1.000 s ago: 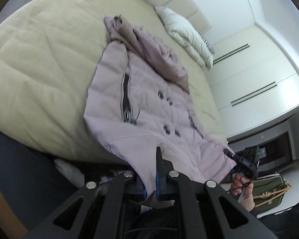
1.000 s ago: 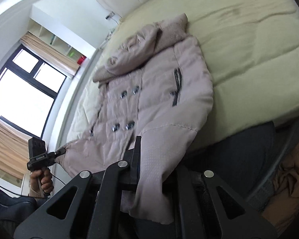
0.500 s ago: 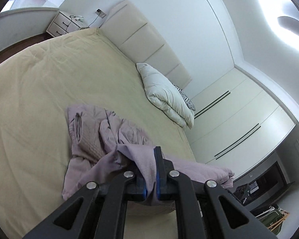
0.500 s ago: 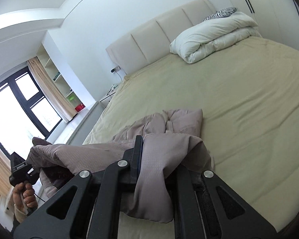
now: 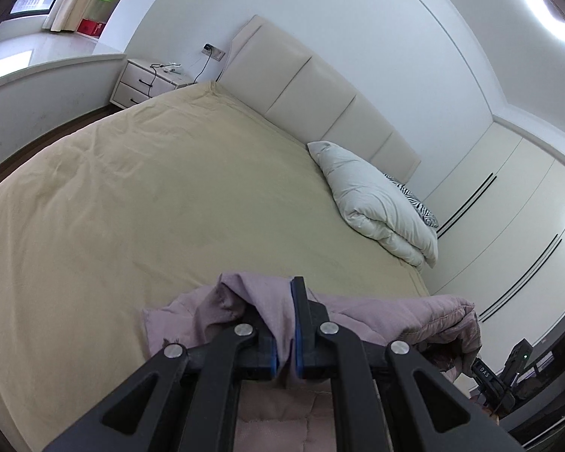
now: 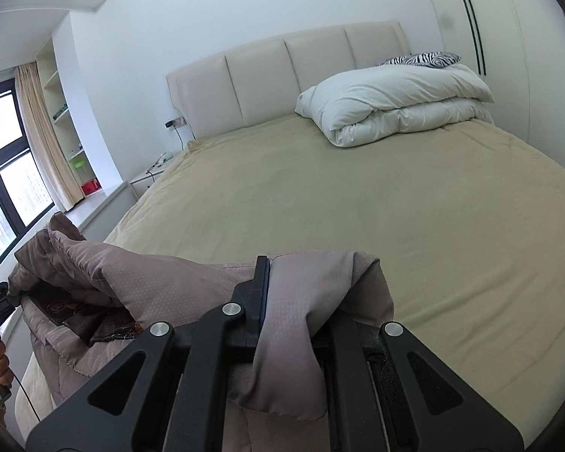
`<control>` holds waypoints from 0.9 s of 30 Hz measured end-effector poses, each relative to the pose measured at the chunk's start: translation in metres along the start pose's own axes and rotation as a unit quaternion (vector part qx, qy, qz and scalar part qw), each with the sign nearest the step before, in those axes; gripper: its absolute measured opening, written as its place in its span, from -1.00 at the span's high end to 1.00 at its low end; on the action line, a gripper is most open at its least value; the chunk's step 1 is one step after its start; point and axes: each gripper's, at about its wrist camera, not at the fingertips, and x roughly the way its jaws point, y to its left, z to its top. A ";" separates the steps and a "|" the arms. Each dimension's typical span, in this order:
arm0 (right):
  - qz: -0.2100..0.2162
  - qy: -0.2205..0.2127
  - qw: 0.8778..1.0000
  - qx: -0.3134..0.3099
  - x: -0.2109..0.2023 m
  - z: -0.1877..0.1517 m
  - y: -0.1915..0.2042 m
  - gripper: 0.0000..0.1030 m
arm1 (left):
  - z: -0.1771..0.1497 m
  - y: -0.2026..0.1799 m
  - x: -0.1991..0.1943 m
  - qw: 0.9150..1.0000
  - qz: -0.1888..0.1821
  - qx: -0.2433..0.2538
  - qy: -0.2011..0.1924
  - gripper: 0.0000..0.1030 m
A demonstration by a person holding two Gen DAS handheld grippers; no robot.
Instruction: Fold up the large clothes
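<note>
Left gripper (image 5: 287, 333): clamped tight on the mauve coat (image 5: 388, 316)
Right gripper (image 6: 282, 297): pinching coat fabric
Coat: bunched at the bed's (image 6: 358, 196) foot
Duvet (image 6: 391, 100): near bed's headboard

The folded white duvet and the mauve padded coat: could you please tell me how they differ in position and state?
The folded white duvet lies at the head of the beige bed, against the headboard; the mauve padded coat is at the foot end. The duvet rests untouched; the coat is pinched by the left gripper and the right gripper. The duvet is neatly folded; the coat is bunched. Both are soft, padded textiles.
</note>
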 end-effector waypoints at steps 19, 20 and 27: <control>0.124 0.087 0.964 0.220 0.172 -0.035 -0.099 -0.20 | -0.019 0.043 0.084 0.998 0.060 -0.016 0.029 0.18; 0.124 0.074 0.963 0.226 0.164 -0.033 -0.098 -0.38 | -0.016 0.037 0.071 0.998 0.064 -0.009 0.007 -0.01; 0.100 0.107 0.988 0.059 0.136 -0.017 -0.008 -0.42 | -0.028 -0.035 0.039 0.989 0.084 0.113 -0.046 -0.20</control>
